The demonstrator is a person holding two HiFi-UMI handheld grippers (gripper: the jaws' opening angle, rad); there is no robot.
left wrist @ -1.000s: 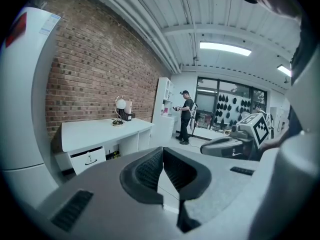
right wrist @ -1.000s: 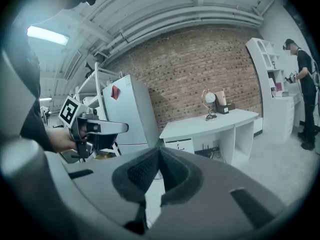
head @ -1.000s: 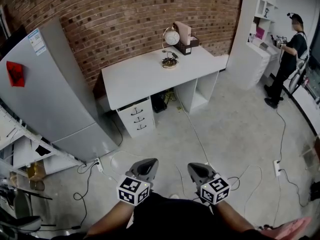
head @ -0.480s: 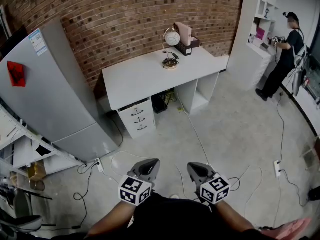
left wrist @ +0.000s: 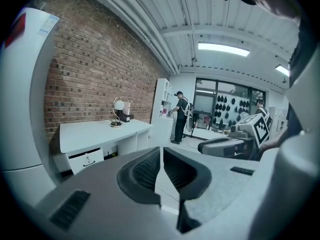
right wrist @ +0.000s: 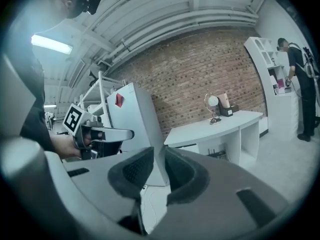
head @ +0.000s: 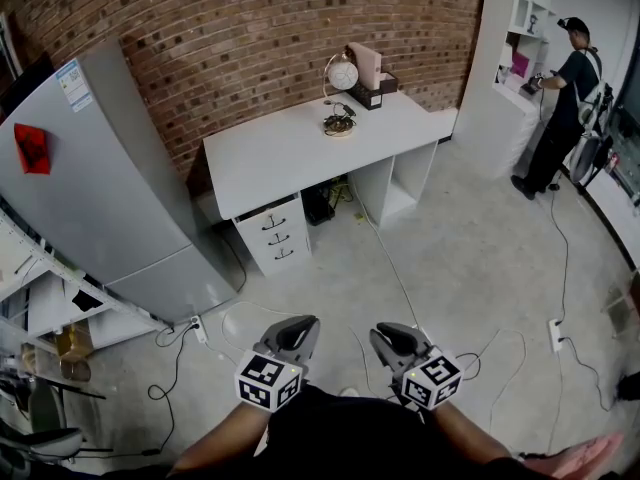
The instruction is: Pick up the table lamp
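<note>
The table lamp point(head: 341, 76) is set upright at the back of the desk point(head: 270, 153), by the brick wall point(head: 250, 38). The left gripper point(head: 292, 333) and right gripper point(head: 392, 338) are carried low, well apart from it, presumably because no approach is yet made. The left fingers are closed on nothing. The right fingers have just been opened narrowly, with nothing between them.

Has just been opening the right gripper point(head: 390, 335) a crack, with nothing between its jaws. Finds the person point(head: 562, 98) in black now up close at the white shelf point(head: 515, 38), turned to face it and no longer standing farther out on the floor.
</note>
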